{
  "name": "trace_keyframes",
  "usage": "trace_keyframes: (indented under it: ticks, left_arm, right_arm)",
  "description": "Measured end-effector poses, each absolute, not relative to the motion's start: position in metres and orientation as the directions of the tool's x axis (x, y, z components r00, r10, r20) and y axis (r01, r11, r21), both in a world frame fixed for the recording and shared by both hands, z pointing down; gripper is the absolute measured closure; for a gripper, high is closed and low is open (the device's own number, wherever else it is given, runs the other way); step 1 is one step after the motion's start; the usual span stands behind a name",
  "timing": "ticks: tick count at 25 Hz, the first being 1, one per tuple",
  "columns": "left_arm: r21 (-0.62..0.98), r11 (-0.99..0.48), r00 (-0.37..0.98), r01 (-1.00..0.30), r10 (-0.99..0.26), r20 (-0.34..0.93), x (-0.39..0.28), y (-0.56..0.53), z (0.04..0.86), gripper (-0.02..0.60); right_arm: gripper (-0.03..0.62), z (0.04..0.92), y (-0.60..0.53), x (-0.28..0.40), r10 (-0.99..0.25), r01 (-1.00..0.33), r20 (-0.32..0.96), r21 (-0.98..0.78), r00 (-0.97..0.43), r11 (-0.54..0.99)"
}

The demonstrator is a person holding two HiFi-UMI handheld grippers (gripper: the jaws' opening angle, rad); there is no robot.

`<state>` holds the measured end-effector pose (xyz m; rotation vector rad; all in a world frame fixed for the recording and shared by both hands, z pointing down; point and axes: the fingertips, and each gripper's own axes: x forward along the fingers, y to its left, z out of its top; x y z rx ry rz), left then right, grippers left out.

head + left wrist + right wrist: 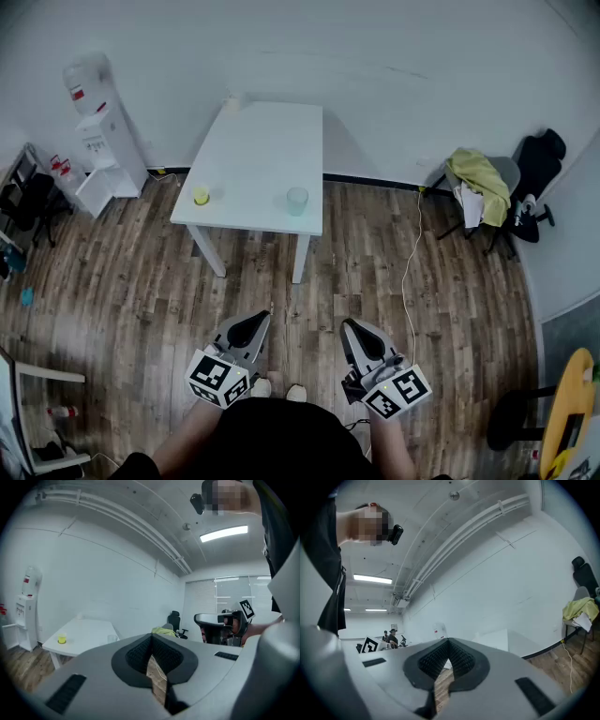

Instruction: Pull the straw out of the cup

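1. The left gripper (pixel 251 328) is a grey moulded shell at the lower centre-left of the head view, over the wood-plank floor (pixel 141 281). In its own view the left gripper (pixel 151 641) has its black ribbed pads pressed together, with nothing between them
2. The right gripper (pixel 356 330) has the same build and sits at the lower centre-right of the head view. In its own view the right gripper (pixel 449 643) is likewise closed on nothing
3. The table (pixel 272 150) has a white, matt, rectangular top on slim white legs. It stands at the upper centre of the head view, well apart from both grippers
4. The translucent cup (pixel 296 200) is pale and round and stands near the table's near edge, toward its right corner. In the frame it lies above the gap between the grippers, about equally far from each
5. The yellow cup (pixel 201 195) is small and stands near the table's near-left corner, up-frame of the left gripper, which is the nearer one
6. The straw is too small to make out in any view, so which cup holds it and how its long axis leans cannot be told. By judgement, the coming move is an approach up-frame to the table, and the jaws have yet to part
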<state>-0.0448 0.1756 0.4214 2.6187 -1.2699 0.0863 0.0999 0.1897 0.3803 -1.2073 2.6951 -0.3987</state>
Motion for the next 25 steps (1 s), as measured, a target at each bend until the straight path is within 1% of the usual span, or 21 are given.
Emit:
trace_keyframes:
  ticks: [14, 25]
  left_arm:
    - [0.186, -0.603, 0.629, -0.776, -0.762, 0.155, -0.049, 0.178, 0.420, 0.568]
    - [0.197, -0.628, 0.655, -0.753, -0.743, 0.136, -0.083, 0.163, 0.419, 0.568]
  right_arm:
    - [0.572, 0.384, 0.193, 0.098, -0.757, -0.708, -0.034, -0.330, -0.653, 0.625]
    - [0.571, 0.377, 0.178, 0.069, -0.776, -0.714, -0.049, -0.359, -0.629, 0.601]
